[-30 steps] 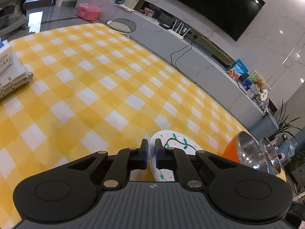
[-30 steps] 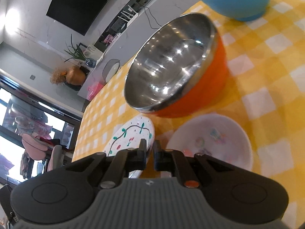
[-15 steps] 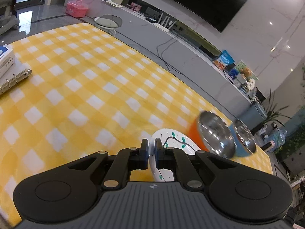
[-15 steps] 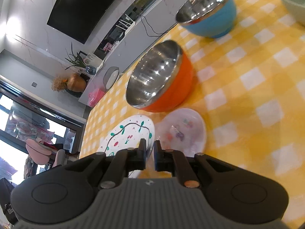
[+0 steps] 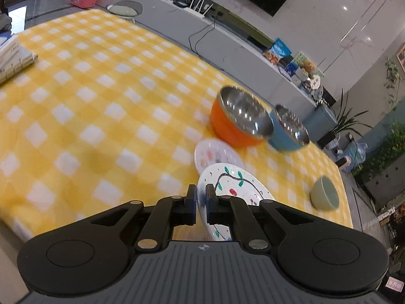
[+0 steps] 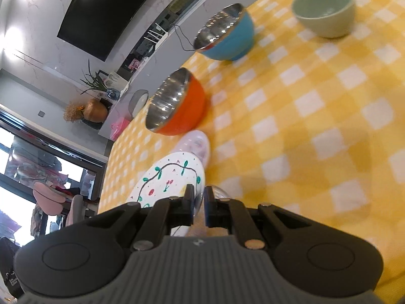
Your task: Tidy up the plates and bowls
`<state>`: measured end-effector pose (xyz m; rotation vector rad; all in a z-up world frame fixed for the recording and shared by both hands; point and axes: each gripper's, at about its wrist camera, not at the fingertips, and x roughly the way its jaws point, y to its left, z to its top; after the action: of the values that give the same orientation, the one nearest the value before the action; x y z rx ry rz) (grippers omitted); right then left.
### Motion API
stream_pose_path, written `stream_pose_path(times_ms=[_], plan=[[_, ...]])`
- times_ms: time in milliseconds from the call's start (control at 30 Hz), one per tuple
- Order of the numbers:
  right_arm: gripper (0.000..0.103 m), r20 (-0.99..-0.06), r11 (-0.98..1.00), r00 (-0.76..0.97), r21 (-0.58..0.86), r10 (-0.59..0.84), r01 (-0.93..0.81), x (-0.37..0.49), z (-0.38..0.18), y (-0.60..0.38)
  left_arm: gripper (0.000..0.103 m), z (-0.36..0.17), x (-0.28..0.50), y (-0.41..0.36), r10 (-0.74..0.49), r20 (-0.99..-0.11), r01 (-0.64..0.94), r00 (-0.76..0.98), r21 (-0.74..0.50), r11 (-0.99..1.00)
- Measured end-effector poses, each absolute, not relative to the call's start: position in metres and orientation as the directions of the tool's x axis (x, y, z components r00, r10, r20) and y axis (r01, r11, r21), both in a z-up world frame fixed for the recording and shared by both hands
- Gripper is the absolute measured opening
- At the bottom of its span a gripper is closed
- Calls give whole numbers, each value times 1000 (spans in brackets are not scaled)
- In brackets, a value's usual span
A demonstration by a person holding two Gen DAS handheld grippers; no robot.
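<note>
— Gripping anything?

— Yes: my left gripper (image 5: 201, 197) is clamped on the near left rim of the painted plate (image 5: 235, 187), my right gripper (image 6: 199, 197) on its opposite rim (image 6: 169, 177), so both hold it above the yellow checked tablecloth (image 5: 101, 106).

— What's around?

— A small pale plate (image 5: 215, 153) lies just beyond, partly covered by mine. Farther off stand the orange bowl (image 5: 235, 124) and blue bowl (image 5: 288, 134) — side by side — and a green bowl (image 6: 325, 10) well apart to the right.

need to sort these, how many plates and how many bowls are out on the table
plates: 2, the leaf and cherry plate and the pale pink-print plate
bowls: 3, orange bowl, blue bowl, green bowl
total: 5
</note>
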<state>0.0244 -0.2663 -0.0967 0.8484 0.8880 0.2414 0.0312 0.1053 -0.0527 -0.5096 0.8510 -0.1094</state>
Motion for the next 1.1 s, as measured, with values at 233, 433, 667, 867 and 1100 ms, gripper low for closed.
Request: stream_pose_path(times_ms=[233,433,667,867,1100], plan=[[5,-620,690,601,708,504,151,8,-107,-266,7,-68,12,100,-260,-725,-120,638,-427,896],[6,-640,724,584,678,499,124,7,-113,-252,7,-72,6,103,-227,-731,-132,643,-398,908],[6,-656,763,592,638,468,103,12,-119,-245,8,-80,8,100,-214,-740,-131,638,-378,917],[7,-654,789,608,610,451,71,13,-118,-239,8,-83,10,98,-185,-747,-139,638,-348,927],[8,-662,847,628,531,408,10,12,-114,-226,10,-85,11,92,-144,-771,-143,621,-291,946]])
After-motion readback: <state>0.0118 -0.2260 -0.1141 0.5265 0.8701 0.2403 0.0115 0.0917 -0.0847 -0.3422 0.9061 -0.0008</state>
